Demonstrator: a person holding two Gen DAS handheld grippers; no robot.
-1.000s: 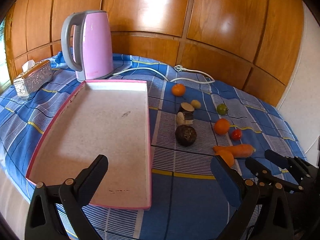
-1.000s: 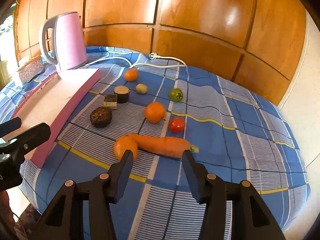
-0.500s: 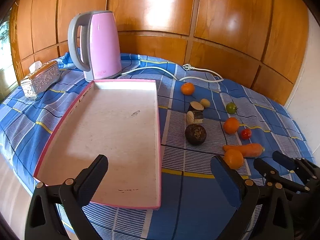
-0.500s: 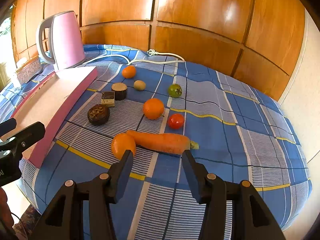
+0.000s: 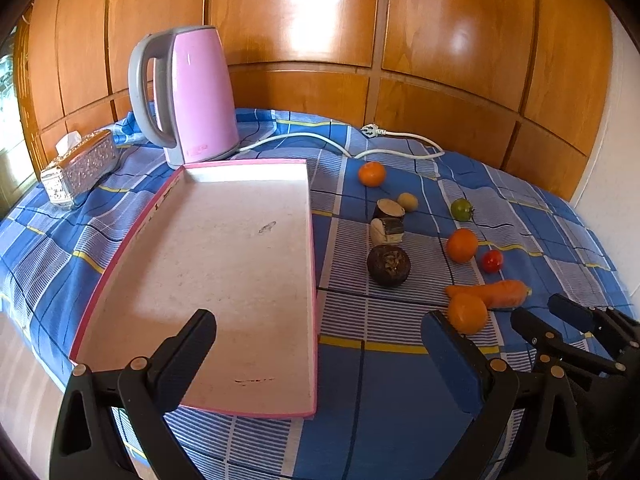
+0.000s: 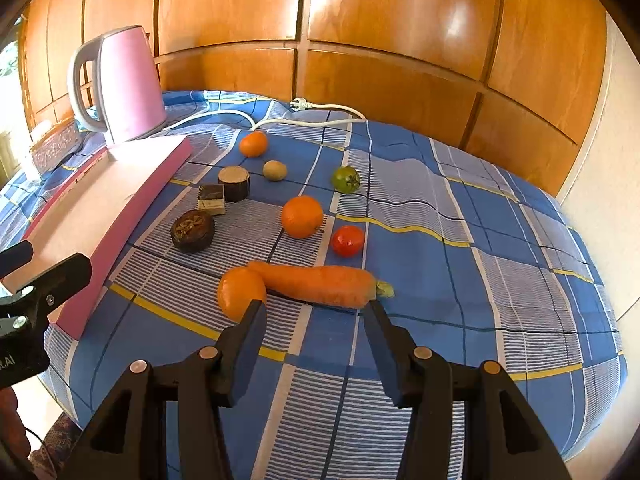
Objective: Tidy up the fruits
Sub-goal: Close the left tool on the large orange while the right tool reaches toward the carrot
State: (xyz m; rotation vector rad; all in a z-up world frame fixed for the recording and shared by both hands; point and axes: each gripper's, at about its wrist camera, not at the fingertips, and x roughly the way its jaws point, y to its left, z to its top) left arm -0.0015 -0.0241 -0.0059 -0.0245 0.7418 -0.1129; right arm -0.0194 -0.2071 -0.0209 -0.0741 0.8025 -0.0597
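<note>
A pink-rimmed tray [image 5: 240,172] lies on the blue checked cloth, also in the right wrist view [image 6: 132,204]. To its right lie a carrot [image 6: 320,285], three oranges [image 6: 241,292] [image 6: 301,216] [image 6: 253,144], a red tomato [image 6: 348,241], a green tomato [image 6: 345,179], a small yellowish fruit [image 6: 275,170] and dark pieces [image 6: 193,230]. My left gripper [image 5: 320,340] is open and empty over the tray's near right corner. My right gripper [image 6: 314,320] is open and empty just in front of the carrot and nearest orange; it shows in the left wrist view [image 5: 560,316].
A pink kettle [image 5: 186,92] stands behind the tray, its white cord [image 5: 320,142] trailing right along the cloth. A silver tissue box [image 5: 78,166] sits at the far left. Wooden panels close the back; the table edge runs near both grippers.
Both grippers have drifted slightly; the left view has shifted so the tray and fruit sit further right in it. The right gripper has come a little closer to the carrot. Nothing was grasped.
</note>
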